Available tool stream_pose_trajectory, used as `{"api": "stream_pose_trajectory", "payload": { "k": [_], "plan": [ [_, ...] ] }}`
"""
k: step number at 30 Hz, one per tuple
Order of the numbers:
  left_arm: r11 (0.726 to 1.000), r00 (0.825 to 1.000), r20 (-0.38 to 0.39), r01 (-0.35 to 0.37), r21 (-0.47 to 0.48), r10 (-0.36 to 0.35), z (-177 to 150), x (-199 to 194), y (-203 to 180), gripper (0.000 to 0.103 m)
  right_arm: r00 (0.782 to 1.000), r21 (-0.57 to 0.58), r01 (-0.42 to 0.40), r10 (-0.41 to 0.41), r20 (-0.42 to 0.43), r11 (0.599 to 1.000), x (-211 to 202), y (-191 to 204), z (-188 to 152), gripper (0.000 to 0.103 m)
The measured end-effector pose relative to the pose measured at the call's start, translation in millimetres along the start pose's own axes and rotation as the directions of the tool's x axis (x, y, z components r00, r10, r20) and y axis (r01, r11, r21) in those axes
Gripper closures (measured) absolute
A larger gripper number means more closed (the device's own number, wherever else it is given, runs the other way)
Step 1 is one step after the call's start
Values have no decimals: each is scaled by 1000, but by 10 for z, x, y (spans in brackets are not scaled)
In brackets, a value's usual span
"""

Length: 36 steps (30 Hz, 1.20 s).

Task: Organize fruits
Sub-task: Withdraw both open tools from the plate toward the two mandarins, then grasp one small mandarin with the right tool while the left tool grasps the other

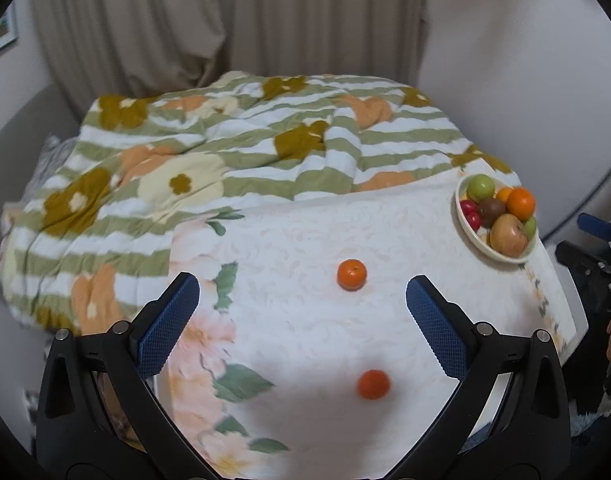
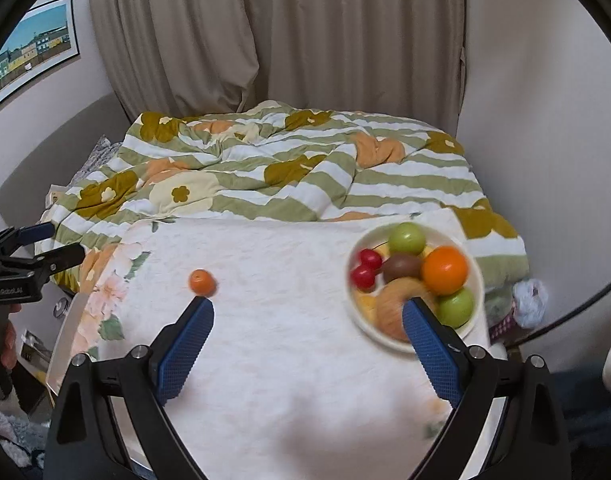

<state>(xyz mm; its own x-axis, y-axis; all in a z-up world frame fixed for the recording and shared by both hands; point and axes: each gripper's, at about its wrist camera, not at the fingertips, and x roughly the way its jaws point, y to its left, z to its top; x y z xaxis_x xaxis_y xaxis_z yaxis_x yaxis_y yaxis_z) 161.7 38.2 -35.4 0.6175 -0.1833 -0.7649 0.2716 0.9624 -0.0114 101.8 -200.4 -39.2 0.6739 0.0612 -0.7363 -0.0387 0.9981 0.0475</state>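
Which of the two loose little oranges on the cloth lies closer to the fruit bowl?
The farther small orange. It sits higher up the cloth, toward the bowl, while the other small orange lies low, between the left tongs.

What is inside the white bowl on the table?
The white bowl holds two green apples, an orange, a brown kiwi, red cherries and a tan apple. Anything beneath them is covered.

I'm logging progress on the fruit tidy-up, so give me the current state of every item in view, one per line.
Left tool: open, empty.
Right tool: open, empty.
Round white bowl: upright on the cloth, heaped with fruit.
Farther small orange mandarin: loose on the cloth, outside the bowl.
Nearer small orange mandarin: loose on the cloth, outside the bowl.
White floral tablecloth: spread flat.
Beige curtains: drawn closed.
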Motion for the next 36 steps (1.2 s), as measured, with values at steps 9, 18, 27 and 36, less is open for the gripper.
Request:
{"api": "stream_pose_trajectory", "payload": {
  "k": [9, 18, 27, 36],
  "plan": [
    [964, 990, -49, 138, 228, -130, 169, 376, 343, 0, 994, 101, 91, -85, -70, 991, 221, 694, -262, 9],
    [835, 953, -185, 298, 463, -238, 268, 1032, 69, 0, 979, 199, 132, -97, -178, 971, 566, 1045, -566, 9],
    [676, 905, -315, 423, 604, -286, 75, 1676, -413, 7, 963, 231, 141, -79, -259, 963, 917, 1293, -907, 10],
    [640, 877, -380, 475, 603, -293, -146, 2013, -534, 41, 961, 175, 102, -51, -271, 979, 1109, 1548, -1041, 29]
  ]
}}
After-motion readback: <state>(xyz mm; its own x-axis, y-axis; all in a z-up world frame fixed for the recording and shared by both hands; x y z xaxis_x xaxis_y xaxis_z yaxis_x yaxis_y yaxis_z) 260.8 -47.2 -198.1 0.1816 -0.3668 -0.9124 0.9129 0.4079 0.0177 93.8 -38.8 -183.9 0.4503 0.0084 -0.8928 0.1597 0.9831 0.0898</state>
